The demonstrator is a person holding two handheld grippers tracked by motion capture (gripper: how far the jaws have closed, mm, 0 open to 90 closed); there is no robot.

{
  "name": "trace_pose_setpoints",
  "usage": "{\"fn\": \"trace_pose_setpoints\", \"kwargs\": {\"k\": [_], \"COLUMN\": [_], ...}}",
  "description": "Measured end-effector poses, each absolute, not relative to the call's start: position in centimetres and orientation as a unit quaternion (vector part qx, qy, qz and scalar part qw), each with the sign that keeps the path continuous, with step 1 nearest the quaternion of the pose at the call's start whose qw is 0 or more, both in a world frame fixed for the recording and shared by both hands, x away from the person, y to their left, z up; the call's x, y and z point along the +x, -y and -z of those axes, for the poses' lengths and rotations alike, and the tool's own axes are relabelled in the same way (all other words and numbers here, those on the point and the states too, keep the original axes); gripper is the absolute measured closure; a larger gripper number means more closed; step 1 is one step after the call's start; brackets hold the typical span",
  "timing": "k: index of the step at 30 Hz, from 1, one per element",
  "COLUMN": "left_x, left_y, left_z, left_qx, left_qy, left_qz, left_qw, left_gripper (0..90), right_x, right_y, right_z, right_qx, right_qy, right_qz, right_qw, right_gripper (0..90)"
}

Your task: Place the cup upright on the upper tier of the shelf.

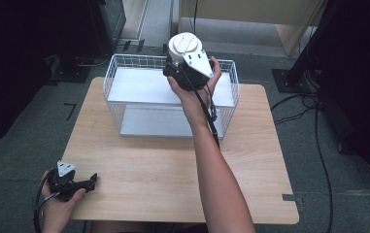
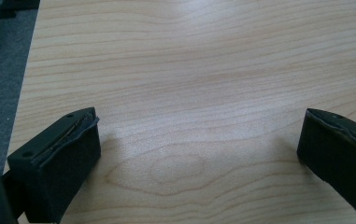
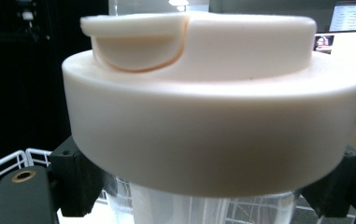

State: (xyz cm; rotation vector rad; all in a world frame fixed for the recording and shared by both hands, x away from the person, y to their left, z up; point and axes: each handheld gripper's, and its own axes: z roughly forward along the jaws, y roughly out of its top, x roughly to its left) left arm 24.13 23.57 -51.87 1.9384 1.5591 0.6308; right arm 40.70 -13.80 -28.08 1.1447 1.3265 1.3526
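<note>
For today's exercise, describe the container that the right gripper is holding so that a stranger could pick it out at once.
Start at the white wire basket on the pale wooden table. Above its far rim, the right gripper is shut on a clear plastic jar. Its wide, cream-white round flip lid marks it out.

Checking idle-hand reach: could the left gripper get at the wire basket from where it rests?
Probably yes. The left gripper rests open at the table's near left corner, and bare wood lies between it and the wire basket; the right gripper holds a white-lidded cup over the far rim.
</note>
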Motion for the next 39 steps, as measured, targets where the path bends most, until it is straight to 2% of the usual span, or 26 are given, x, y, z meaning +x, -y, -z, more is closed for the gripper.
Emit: {"fn": "trace_pose_setpoints", "kwargs": {"k": [14,19,39], "left_x": [24.1,24.1,24.1], "left_y": [-23.6,-23.6,-23.6], "left_z": [51.9,51.9,51.9], "left_qx": [0.724,0.724,0.724], "left_qy": [-0.583,-0.583,-0.583], "left_qz": [-0.236,-0.236,-0.235], "left_qw": [0.284,0.284,0.283], "left_gripper": [0.0,0.0,0.0], "right_x": [41.5,41.4,37.9], "right_y": [13.6,13.9,16.1], "right_z": [28.5,28.6,32.8], "right_qx": [0.469,0.463,0.457], "right_qy": [-0.546,-0.566,-0.598], "right_qz": [-0.551,-0.546,-0.530], "right_qw": [0.422,0.409,0.391], "right_gripper": [13.5,0.0,0.0]}}
